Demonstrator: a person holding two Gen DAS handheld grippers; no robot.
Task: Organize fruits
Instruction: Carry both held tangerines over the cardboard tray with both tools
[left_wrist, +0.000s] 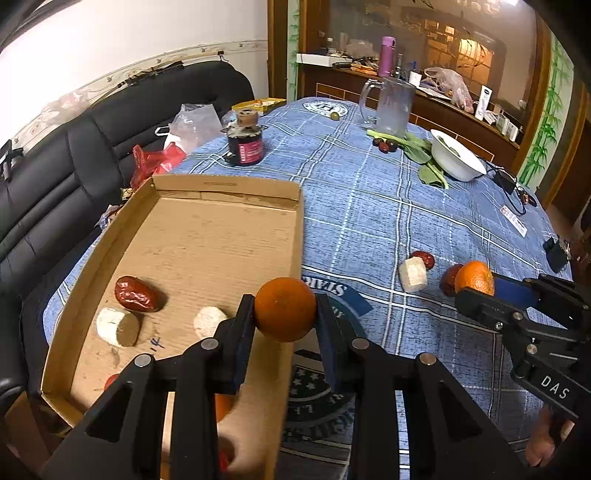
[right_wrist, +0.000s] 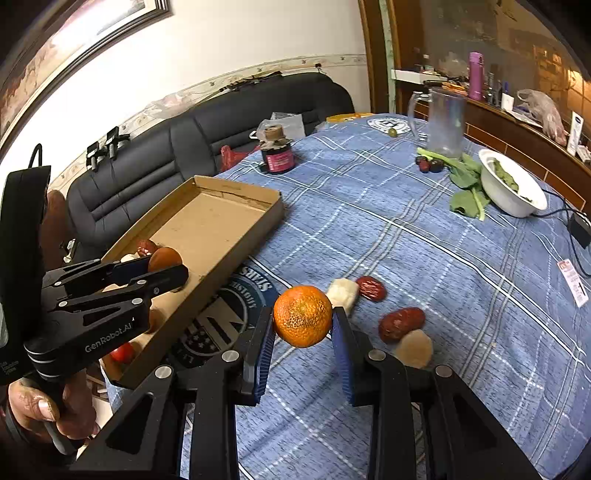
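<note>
left gripper (left_wrist: 285, 314) clamps orange (left_wrist: 285, 309) over box (left_wrist: 295, 236) right wall | right gripper (right_wrist: 303, 328) pinches second orange (right_wrist: 303, 316) above cloth, box to its left | carry inward past wall, lower, then release

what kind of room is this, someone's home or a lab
Most likely a home living or dining room: a black leather sofa beside a table under a blue plaid cloth, plus a cluttered wooden sideboard.

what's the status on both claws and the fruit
Left claw shut on an orange over the cardboard box's near edge. Right claw shut on a second orange above the tablecloth. Two red dates still out; path clear.
</note>
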